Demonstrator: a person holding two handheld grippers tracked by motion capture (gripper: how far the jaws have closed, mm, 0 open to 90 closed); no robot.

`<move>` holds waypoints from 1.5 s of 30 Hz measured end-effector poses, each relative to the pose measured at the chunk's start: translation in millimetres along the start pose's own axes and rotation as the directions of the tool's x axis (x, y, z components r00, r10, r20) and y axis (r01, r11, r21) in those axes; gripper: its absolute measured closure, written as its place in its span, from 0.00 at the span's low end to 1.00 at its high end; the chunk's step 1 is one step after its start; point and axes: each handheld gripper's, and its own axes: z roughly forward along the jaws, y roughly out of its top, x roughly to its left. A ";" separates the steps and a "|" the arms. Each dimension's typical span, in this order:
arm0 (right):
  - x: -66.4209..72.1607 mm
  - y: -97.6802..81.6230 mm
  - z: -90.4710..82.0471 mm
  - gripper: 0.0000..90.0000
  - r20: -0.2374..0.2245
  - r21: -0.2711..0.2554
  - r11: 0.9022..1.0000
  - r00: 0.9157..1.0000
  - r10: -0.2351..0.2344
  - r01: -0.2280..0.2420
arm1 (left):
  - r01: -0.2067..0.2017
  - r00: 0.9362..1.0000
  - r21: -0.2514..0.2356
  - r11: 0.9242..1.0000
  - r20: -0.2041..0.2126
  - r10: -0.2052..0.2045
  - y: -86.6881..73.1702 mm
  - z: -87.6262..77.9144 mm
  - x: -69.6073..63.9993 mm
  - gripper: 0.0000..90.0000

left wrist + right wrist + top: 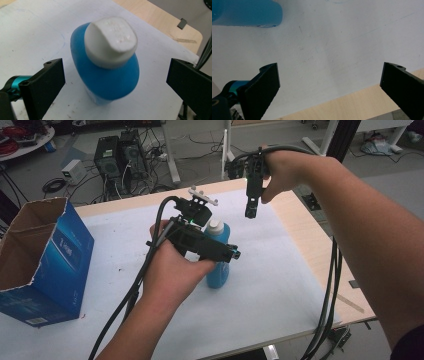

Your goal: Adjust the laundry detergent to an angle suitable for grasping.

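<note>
standing upright on the white sheet [260,285] that covers the table [310,245], a blue bottle [219,265] with a white cap [111,41] is seen near the middle of the sheet. all places below are given from this bottle.

the left gripper [115,82] is held just over the bottle, and in the high view its black body covers the upper part of the bottle. in the left gripper view the jaws are spread wide, one at each side of the bottle, and a clear gap is seen between each jaw and the blue wall. the bottle is not touched by them. the cap is seen from above in this view, a little tilted toward the camera.

the right gripper [251,207] is held higher, behind the bottle and to its right, with the tip pointed down at the sheet. in the right gripper view its jaws are also wide apart and nothing is between them; the bottle's blue body [247,13] is seen at the upper left corner, well apart from the jaws.

far to the left of the bottle, an open blue cardboard box [40,260] is placed on the sheet. behind the bottle, beyond the table edge, computer towers [120,155] are seen on the floor.
</note>
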 end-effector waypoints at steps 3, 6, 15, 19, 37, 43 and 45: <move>0.9 1.1 -0.5 0.02 -0.002 0.001 1.000 1.000 0.010 -0.010 | 0.003 1.000 0.005 1.000 -0.003 -0.003 2.3 6.8 0.4 0.02; 0.8 1.6 -0.5 0.02 -0.003 -0.002 1.000 1.000 0.004 -0.004 | 0.006 1.000 0.008 1.000 -0.010 -0.006 4.0 12.8 0.3 0.02; -1.1 1.0 1.3 0.02 -0.005 0.007 1.000 1.000 0.014 -0.014 | 0.010 0.999 0.026 1.000 -0.033 -0.009 6.7 26.8 2.8 0.02; -1.3 1.3 0.7 0.02 -0.007 0.006 1.000 1.000 0.013 -0.013 | -0.007 0.999 0.017 1.000 -0.052 0.008 7.3 28.3 1.5 0.02; -1.3 1.6 -1.5 0.02 -0.003 -0.009 1.000 1.000 0.017 -0.017 | -0.012 0.998 0.046 0.999 -0.056 0.015 5.4 34.5 2.7 0.20; -1.6 1.0 -1.2 0.02 -0.004 -0.006 1.000 1.000 0.021 -0.021 | -0.005 0.998 0.043 0.999 -0.065 0.008 5.4 35.0 3.1 0.27; -1.5 1.2 -1.2 0.02 -0.004 -0.002 1.000 1.000 0.022 -0.022 | -0.006 0.998 0.045 0.999 -0.065 0.009 5.4 34.9 3.5 0.27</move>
